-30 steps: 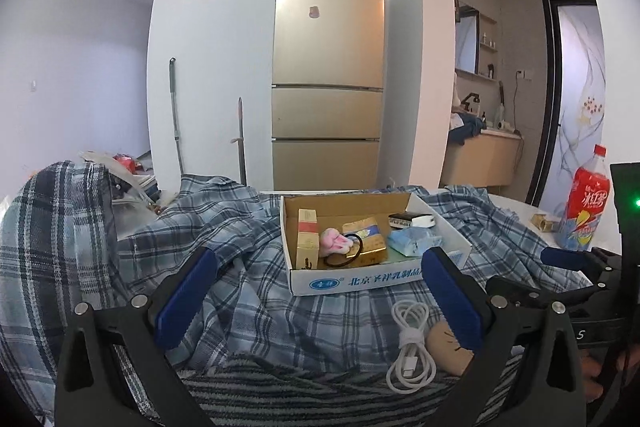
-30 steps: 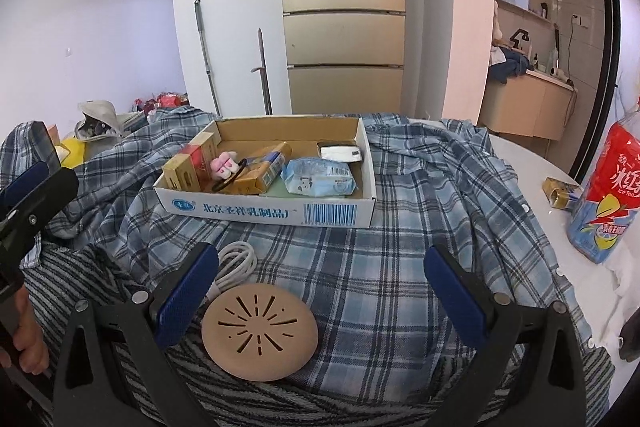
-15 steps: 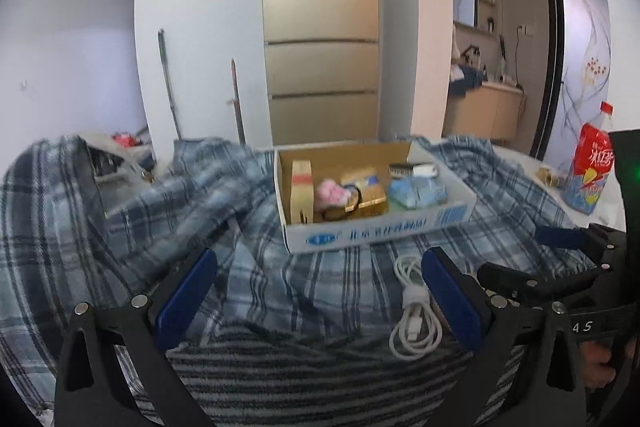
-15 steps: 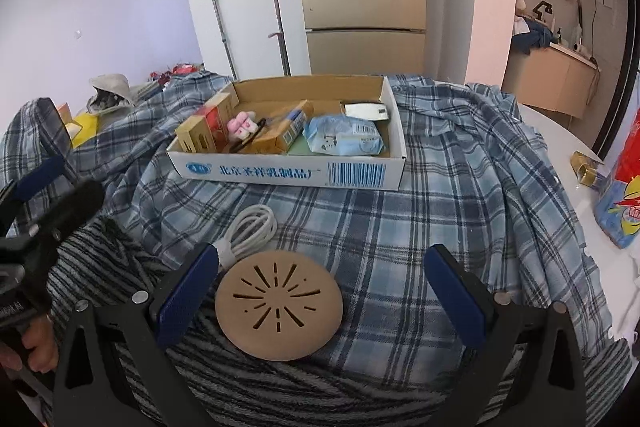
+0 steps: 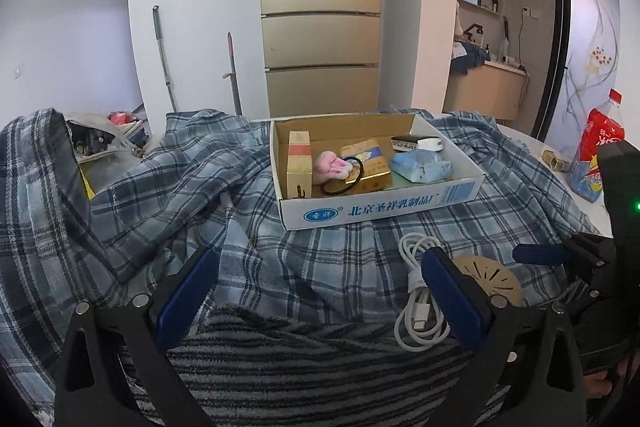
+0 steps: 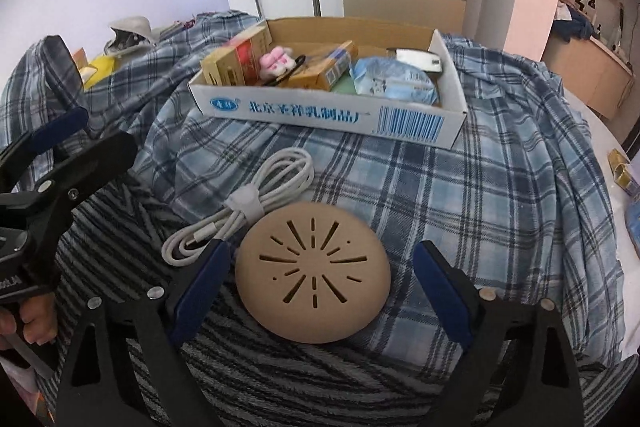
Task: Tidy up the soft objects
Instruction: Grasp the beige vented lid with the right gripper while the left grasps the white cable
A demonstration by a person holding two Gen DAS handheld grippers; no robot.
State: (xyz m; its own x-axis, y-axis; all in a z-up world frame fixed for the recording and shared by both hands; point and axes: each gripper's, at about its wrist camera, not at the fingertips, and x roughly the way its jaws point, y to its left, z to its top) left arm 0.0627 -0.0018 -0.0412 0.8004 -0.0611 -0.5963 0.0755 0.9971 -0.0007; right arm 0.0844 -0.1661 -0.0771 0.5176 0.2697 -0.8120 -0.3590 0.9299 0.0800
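Note:
A blue plaid shirt (image 5: 168, 195) (image 6: 460, 195) lies spread over the table, over a grey striped cloth (image 5: 288, 359) (image 6: 320, 379). A round tan disc (image 6: 313, 271) (image 5: 492, 277) and a coiled white cable (image 6: 256, 199) (image 5: 420, 291) rest on them. A cardboard box (image 5: 380, 205) (image 6: 320, 109) behind holds a pink plush (image 5: 331, 167), packets and small boxes. My left gripper (image 5: 320, 295) is open over the shirt and striped cloth. My right gripper (image 6: 316, 287) is open with the disc between its fingers, apart from them.
A red drink bottle (image 5: 600, 143) stands at the right on the white table. Small gold items (image 6: 622, 169) lie by it. A fridge (image 5: 320, 15) and poles stand behind. Clutter sits at the far left (image 5: 104, 143).
Both grippers have moved down and forward toward the table. The right gripper now straddles the tan disc, which looms larger. Both stay open.

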